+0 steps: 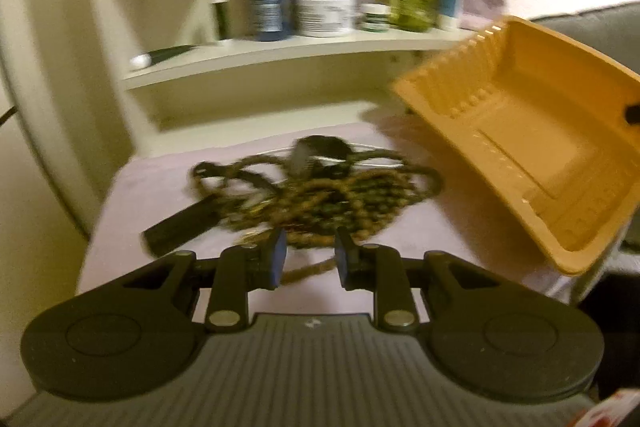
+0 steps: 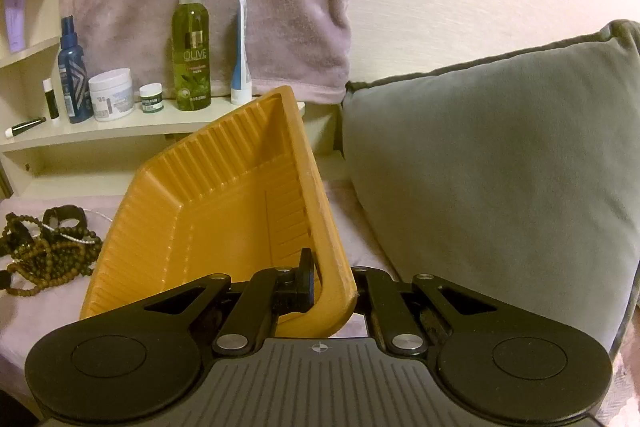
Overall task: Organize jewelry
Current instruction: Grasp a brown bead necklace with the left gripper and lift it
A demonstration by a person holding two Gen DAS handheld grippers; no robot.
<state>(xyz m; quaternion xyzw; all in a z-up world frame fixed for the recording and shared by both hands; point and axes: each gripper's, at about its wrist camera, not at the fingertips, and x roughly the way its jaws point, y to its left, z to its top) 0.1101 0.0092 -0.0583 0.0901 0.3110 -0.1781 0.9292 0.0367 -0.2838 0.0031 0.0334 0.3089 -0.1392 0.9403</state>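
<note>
On the lilac-covered surface below the shelf [image 1: 280, 51], at twelve o'clock from the left gripper [image 1: 308, 259], lies a tangled heap of beaded necklaces [image 1: 320, 195] with a dark watch strap [image 1: 180, 227] at its ten o'clock edge. Left gripper hangs just short of the heap, jaws slightly apart, nothing between the pads; view is blurred. Right gripper [image 2: 332, 287] is clamped on the rim of the orange tray [image 2: 208, 211], holding it tilted, at three o'clock of the beads. Judgement: strands are light, limp and snag-prone; lifting one likely drags others. Best hold is a free loop at the heap's near edge, pinched across the beads.
</note>
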